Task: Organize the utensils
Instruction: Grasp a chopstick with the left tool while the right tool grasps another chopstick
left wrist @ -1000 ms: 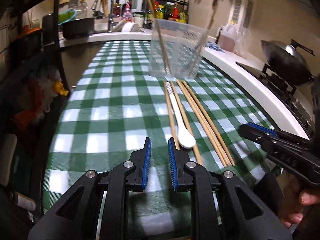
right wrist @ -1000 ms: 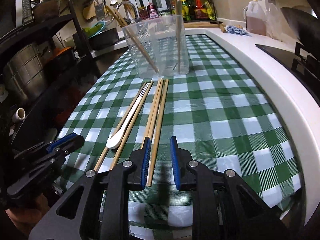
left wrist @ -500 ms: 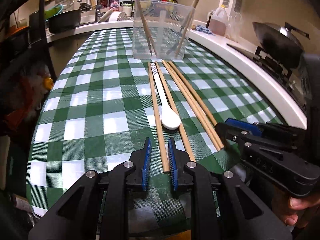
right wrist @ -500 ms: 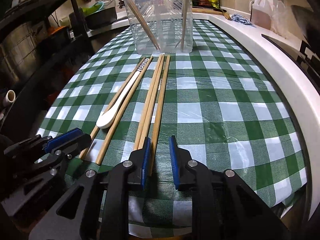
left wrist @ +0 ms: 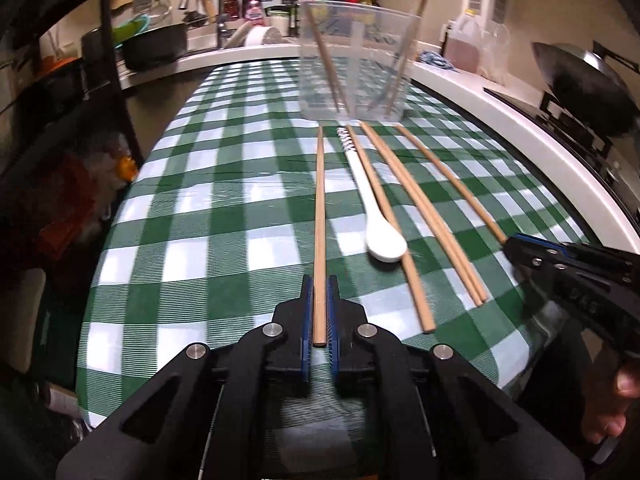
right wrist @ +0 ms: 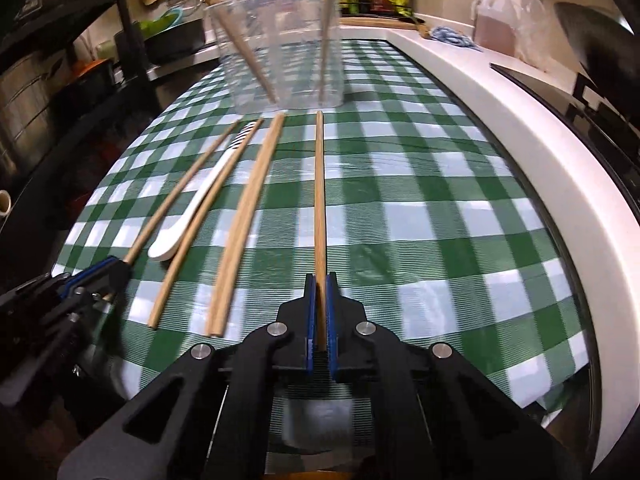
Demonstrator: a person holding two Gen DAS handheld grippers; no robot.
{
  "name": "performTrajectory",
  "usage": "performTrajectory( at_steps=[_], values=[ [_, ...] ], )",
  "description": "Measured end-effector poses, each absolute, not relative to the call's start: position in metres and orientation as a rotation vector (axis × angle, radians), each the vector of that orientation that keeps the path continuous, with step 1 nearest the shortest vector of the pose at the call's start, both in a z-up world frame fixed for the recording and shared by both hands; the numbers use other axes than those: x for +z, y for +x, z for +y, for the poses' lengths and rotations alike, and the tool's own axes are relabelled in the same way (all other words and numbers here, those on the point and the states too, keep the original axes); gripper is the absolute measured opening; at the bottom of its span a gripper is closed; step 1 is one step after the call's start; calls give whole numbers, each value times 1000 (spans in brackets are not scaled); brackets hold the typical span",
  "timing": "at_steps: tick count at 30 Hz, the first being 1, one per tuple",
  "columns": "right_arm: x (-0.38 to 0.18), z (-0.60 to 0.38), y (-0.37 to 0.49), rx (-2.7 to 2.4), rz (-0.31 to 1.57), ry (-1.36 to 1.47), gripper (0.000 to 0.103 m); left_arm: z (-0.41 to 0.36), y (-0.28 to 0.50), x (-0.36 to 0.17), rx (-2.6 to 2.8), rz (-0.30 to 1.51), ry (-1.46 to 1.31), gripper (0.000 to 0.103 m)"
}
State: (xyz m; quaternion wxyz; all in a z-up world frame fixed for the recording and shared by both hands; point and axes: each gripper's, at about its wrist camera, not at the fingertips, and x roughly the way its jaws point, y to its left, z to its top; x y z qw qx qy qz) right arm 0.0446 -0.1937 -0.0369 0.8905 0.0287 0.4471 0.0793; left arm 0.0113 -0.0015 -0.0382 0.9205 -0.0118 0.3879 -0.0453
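Both grippers clamp a chopstick each

The left gripper (left wrist: pixel 320 300) and right gripper (right wrist: pixel 320 300) have just closed, each on one chopstick (left wrist: pixel 319 216) (right wrist: pixel 319 200); spoon (left wrist: pixel 380 220) right of the left fingers; no writing legible.

Chopsticks (left wrist: pixel 320 216) looked plain matt wood; spoon (left wrist: pixel 385 245) glossy white ceramic or plastic; container (left wrist: pixel 358 60) clear plastic; counter (right wrist: pixel 400 216) cover glossy checked vinyl.
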Motion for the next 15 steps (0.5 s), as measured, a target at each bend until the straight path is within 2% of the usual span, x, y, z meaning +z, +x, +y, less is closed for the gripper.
performTrajectory(
  at_steps=[15],
  values=[
    [-38, -196, 43, 158, 919, 45, 8, -5, 14, -41, -100, 795, -32, 7]
  ],
)
